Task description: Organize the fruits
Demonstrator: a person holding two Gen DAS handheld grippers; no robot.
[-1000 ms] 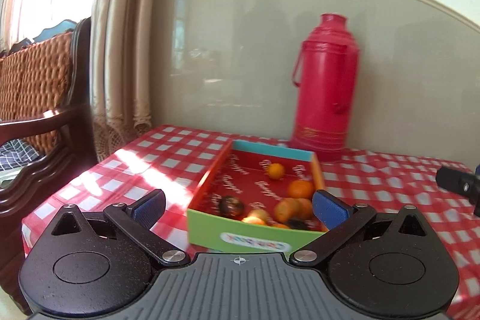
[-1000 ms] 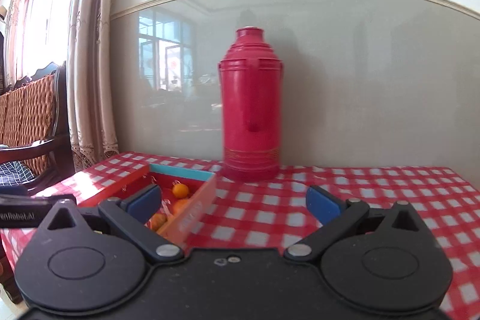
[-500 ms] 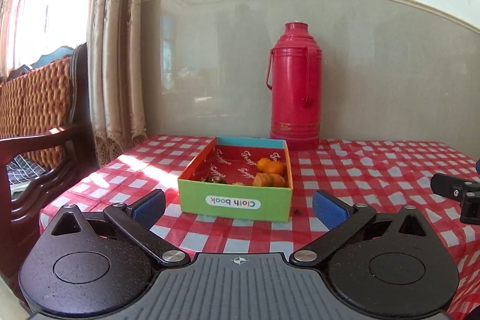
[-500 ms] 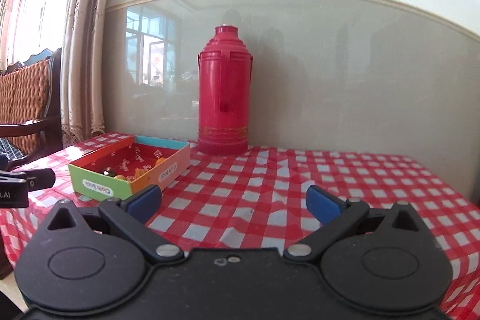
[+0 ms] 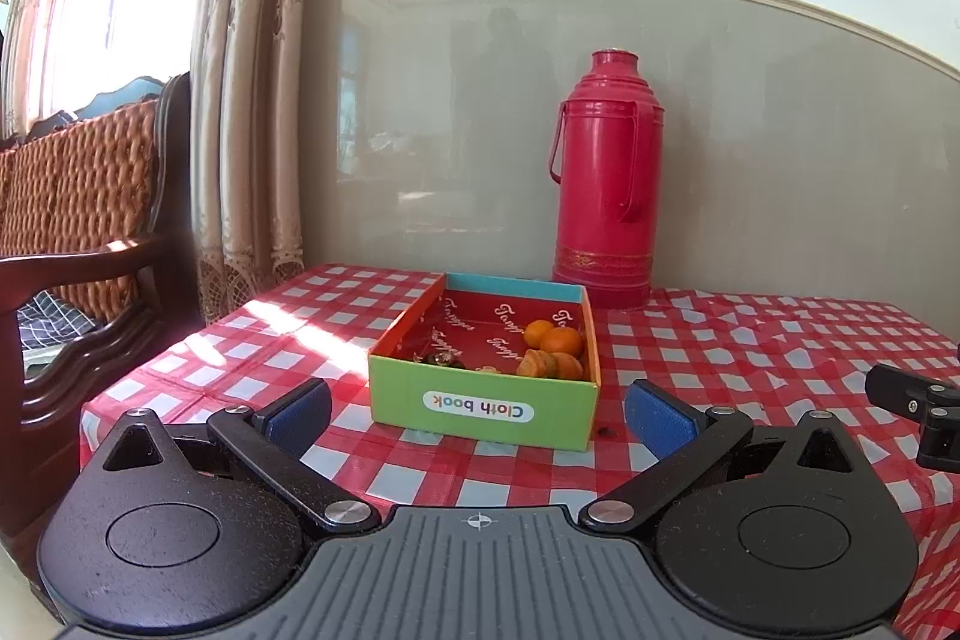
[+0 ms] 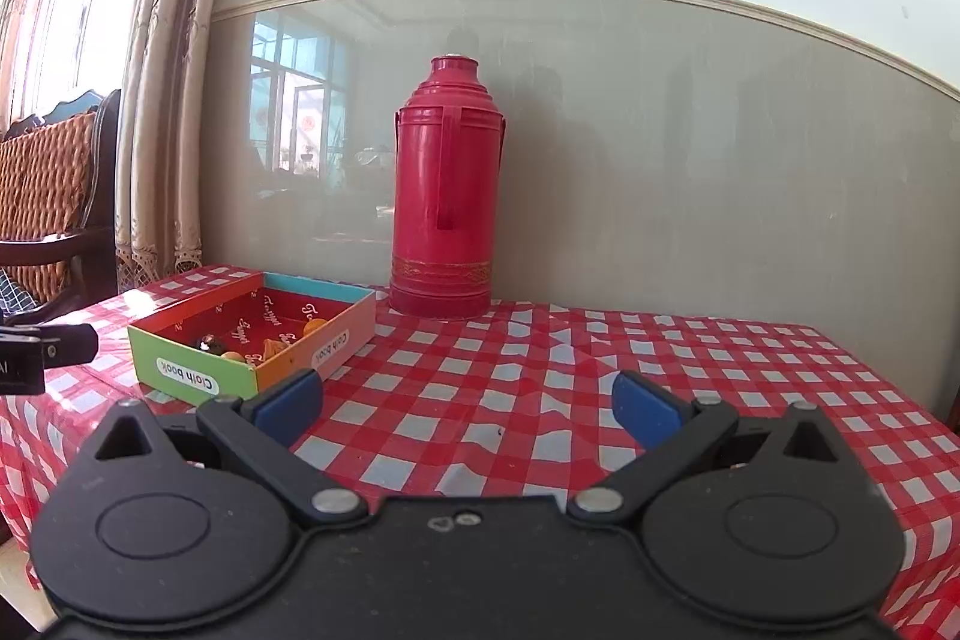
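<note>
A green and red cardboard box (image 5: 480, 409) marked "Cloth book" sits on the checked tablecloth. It holds several small oranges (image 5: 561, 340) on its right side and a dark fruit (image 5: 438, 358) on its left. My left gripper (image 5: 477, 412) is open and empty, held back from the box's front wall. My right gripper (image 6: 468, 403) is open and empty, to the right of the box (image 6: 240, 340), above bare cloth. Each gripper's edge shows in the other's view.
A tall red thermos (image 5: 603, 184) stands against the wall behind the box, also in the right wrist view (image 6: 447, 190). A wooden wicker chair (image 5: 78, 220) and curtains (image 5: 246, 100) stand to the left of the table. The table's left edge (image 5: 120, 388) is close.
Both grippers have drawn back and away from the box, which looks smaller and farther now. Both stayed open and empty. The box and thermos have not moved.
</note>
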